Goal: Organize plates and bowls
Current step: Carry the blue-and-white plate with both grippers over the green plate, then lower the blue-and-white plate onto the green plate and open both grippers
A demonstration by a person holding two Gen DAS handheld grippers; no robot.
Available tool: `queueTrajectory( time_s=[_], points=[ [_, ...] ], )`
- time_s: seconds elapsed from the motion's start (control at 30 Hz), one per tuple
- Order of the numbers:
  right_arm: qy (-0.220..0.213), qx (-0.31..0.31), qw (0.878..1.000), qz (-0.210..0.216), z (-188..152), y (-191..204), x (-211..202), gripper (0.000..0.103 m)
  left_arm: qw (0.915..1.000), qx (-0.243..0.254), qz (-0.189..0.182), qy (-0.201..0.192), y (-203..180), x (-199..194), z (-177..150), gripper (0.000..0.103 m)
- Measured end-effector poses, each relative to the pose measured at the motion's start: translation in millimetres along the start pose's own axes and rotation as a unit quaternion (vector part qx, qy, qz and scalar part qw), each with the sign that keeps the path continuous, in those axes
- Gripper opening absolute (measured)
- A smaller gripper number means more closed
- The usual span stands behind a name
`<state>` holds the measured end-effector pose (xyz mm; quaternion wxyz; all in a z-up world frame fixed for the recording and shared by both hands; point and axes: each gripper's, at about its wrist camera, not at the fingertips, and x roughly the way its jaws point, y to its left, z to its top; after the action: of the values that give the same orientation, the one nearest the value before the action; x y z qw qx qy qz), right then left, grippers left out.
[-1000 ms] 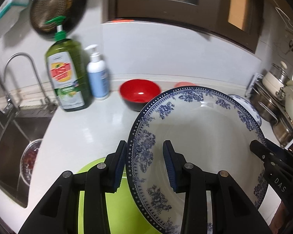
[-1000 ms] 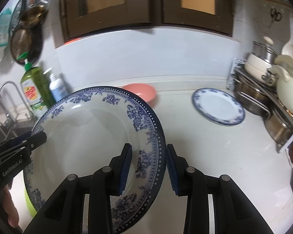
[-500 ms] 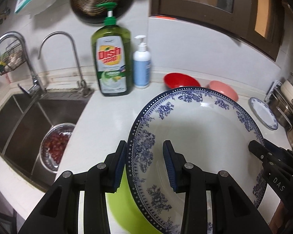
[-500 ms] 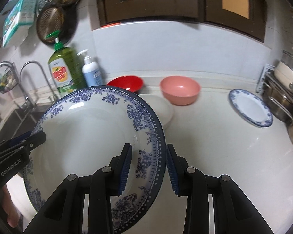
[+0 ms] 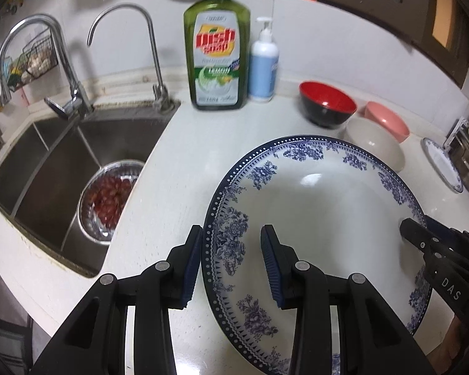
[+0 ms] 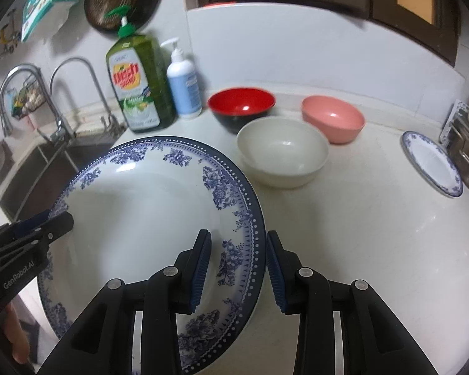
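Both grippers pinch one large round blue-and-white floral porcelain plate [image 5: 322, 218] by opposite rims: left gripper [image 5: 231, 264] straddles its left edge, right gripper [image 6: 237, 268] its right edge, pads on either face. Held above the white countertop [image 6: 359, 234], the plate faces up, tilted slightly. Leftward lie a steel sink [image 5: 56, 156] and a green bottle labelled "dish soap" [image 5: 217, 50]; behind the plate stand a red-and-black bowl [image 6: 240, 107], a cream bowl [image 6: 281, 151] and a pink bowl [image 6: 333, 117]; farthest right lies a smaller blue-rimmed plate [image 6: 433, 164]. Gripper bodies read "GenRobot.AI" and "DAS".
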<state>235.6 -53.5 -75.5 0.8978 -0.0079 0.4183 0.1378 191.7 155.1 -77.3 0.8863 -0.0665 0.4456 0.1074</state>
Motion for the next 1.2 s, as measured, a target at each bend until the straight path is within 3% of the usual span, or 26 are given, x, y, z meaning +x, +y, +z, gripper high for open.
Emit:
queueTrajectory(
  time_s=[0.4,0.57,1.07,1.13,1.2],
  points=[
    [0.061,0.005,0.998,-0.002,-18,-2,40,0.037,0.9987,-0.004,-0.001,0.050,-1,39,-16,0.037],
    [0.067,0.002,0.998,-0.004,-18,-3,46,0.037,0.9982,-0.003,0.000,0.059,-2,48,-17,0.037],
    [0.077,-0.019,0.997,-0.010,-15,3,52,0.040,0.9976,-0.015,-0.005,0.067,1,49,-19,0.038],
    [0.078,-0.024,0.997,-0.006,-15,5,53,0.045,0.9980,-0.016,-0.001,0.061,2,47,-18,0.039],
    [0.079,-0.028,0.996,-0.002,-15,6,53,0.050,0.9983,-0.014,0.004,0.057,1,45,-16,0.046]
  ],
)
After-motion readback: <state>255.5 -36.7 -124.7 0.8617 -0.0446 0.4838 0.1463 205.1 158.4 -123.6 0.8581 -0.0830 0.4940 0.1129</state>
